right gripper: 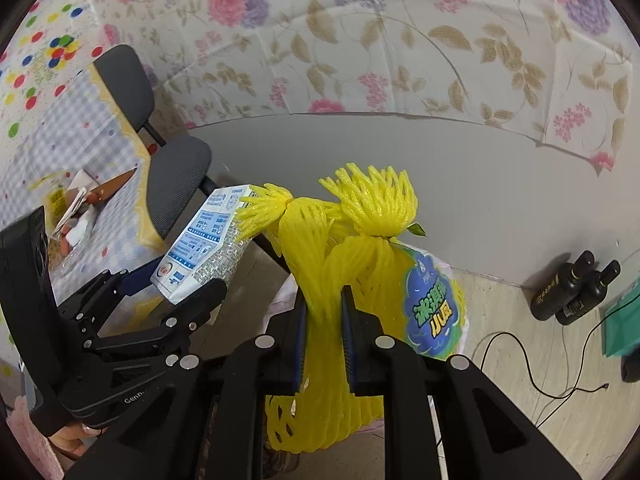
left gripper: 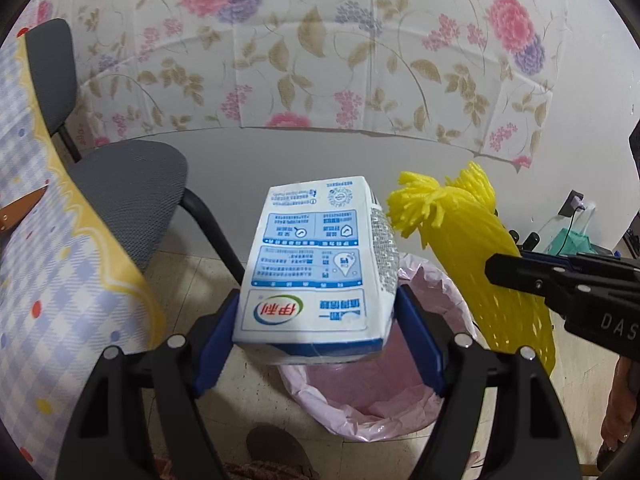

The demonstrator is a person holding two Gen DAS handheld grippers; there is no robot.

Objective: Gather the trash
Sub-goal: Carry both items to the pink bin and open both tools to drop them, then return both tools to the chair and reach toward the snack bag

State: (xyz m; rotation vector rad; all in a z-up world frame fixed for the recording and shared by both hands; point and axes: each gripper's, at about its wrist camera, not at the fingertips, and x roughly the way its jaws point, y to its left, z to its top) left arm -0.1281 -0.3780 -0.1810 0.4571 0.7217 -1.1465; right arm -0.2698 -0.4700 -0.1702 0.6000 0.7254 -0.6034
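While both loads hang above the bin (left gripper: pixel 372 408), nothing visible has dropped into its pink liner, so the release is left. More scraps lie by the table's (right gripper: pixel 72 128) edge, likely a later trip. Beside it stands a chair (left gripper: pixel 128 196) against a floral-covered wall (left gripper: pixel 320 40). Left gripper (left gripper: pixel 318 332) pinches the carton (left gripper: pixel 320 264) at its sides; right gripper (right gripper: pixel 324 336) squeezes the yellow net (right gripper: pixel 332 264).
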